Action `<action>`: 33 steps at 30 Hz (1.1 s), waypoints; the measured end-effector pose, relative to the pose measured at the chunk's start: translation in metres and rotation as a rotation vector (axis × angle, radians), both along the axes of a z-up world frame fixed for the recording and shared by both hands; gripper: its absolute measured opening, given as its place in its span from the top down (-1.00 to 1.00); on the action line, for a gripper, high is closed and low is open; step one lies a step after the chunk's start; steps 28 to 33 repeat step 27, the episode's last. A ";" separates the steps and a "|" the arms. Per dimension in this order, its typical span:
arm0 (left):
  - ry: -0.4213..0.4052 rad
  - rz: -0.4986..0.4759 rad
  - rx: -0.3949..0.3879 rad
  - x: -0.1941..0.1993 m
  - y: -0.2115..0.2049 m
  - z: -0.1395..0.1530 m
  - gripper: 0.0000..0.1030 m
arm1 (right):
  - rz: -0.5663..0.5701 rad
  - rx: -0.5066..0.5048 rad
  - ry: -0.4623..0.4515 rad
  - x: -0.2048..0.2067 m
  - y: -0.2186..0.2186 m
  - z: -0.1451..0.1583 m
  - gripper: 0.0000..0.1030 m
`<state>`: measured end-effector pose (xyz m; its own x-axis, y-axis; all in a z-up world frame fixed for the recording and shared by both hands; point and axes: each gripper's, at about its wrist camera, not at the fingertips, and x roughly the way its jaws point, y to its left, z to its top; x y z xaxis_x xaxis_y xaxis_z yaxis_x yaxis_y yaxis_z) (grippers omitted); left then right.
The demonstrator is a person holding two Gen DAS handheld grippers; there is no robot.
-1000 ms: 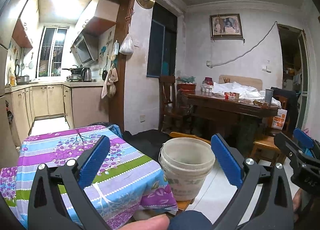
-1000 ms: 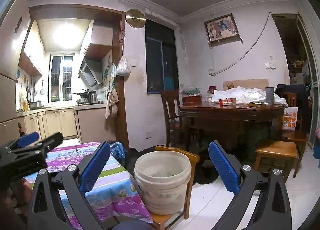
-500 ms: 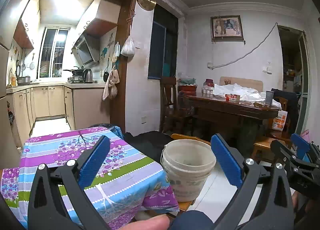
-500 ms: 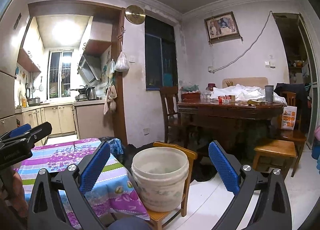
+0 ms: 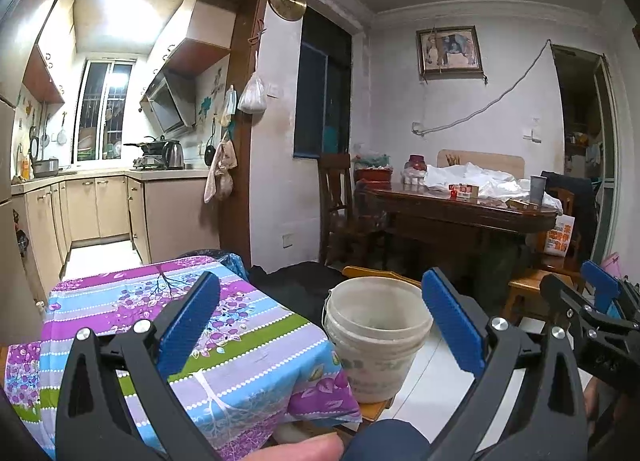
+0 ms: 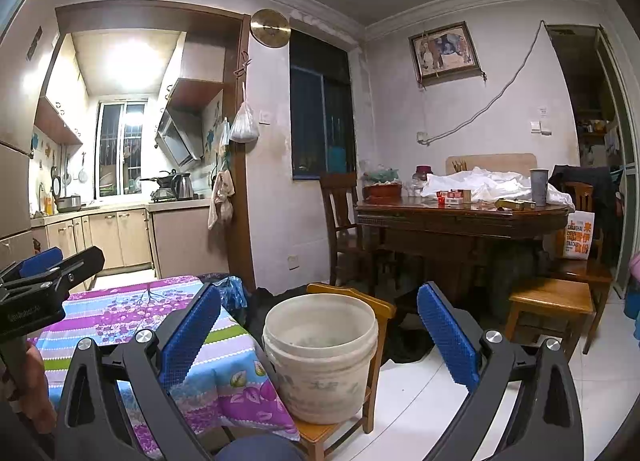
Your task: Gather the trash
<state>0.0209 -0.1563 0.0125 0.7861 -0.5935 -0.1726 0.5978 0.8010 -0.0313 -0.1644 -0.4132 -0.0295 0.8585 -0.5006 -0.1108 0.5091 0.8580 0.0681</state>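
Right wrist view: a worn white bucket [image 6: 320, 357] stands upright on the seat of a small wooden chair [image 6: 348, 413], just beside the right edge of a bench covered with a striped floral cloth [image 6: 120, 325]. The right gripper [image 6: 318, 335] hovers above and before it, jaws spread wide and holding nothing. At the left edge of this view the left gripper [image 6: 44, 269] shows, and its own camera shows its jaws spread too, empty. A dark dining table [image 6: 460, 217] stands well apart behind.

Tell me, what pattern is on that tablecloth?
Purple, blue, green stripes with purple flowers on the tablecloth; clearest in the left wrist view.
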 end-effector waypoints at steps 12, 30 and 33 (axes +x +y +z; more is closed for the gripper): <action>0.032 -0.007 0.004 0.007 0.002 -0.005 -0.89 | 0.007 0.001 0.008 0.002 0.002 -0.003 -0.90; 0.033 -0.020 0.045 0.006 -0.004 -0.011 -0.89 | 0.007 0.003 0.008 0.007 0.003 -0.006 -0.90; 0.033 -0.020 0.045 0.006 -0.004 -0.011 -0.89 | 0.007 0.003 0.008 0.007 0.003 -0.006 -0.90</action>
